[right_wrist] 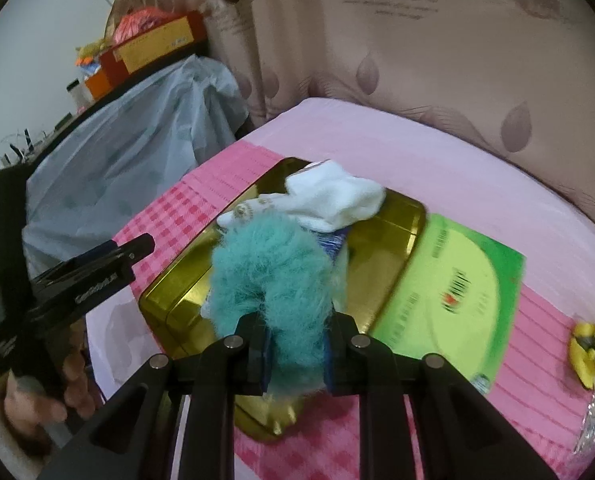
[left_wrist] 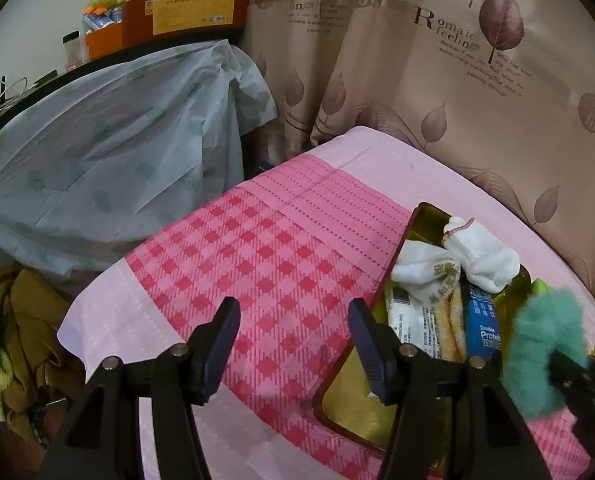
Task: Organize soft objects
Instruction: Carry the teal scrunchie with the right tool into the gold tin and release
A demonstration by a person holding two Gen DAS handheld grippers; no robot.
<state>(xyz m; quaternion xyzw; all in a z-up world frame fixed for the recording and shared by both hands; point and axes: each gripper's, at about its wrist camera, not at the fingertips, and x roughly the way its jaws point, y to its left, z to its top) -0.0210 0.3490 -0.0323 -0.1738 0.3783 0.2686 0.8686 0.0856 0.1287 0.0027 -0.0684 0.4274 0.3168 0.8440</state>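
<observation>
Right wrist view: teal fluffy scrunchie (right_wrist: 269, 280) clamped in right gripper (right_wrist: 297, 360), above gold tin (right_wrist: 169, 300) already holding white socks (right_wrist: 333, 196). Green lid (right_wrist: 457, 280) just beside tin, on pink checked cloth (right_wrist: 537, 312). Left gripper (left_wrist: 293, 344) spread wide, empty, beside tin's rim.

Teal fluffy ring (right_wrist: 271, 276) hung over your gold tin (right_wrist: 397, 220).
White socks (right_wrist: 337, 196) lay bunched inside the tin's far end; a yellow soft toy (right_wrist: 583, 354) sat apart, right.
</observation>
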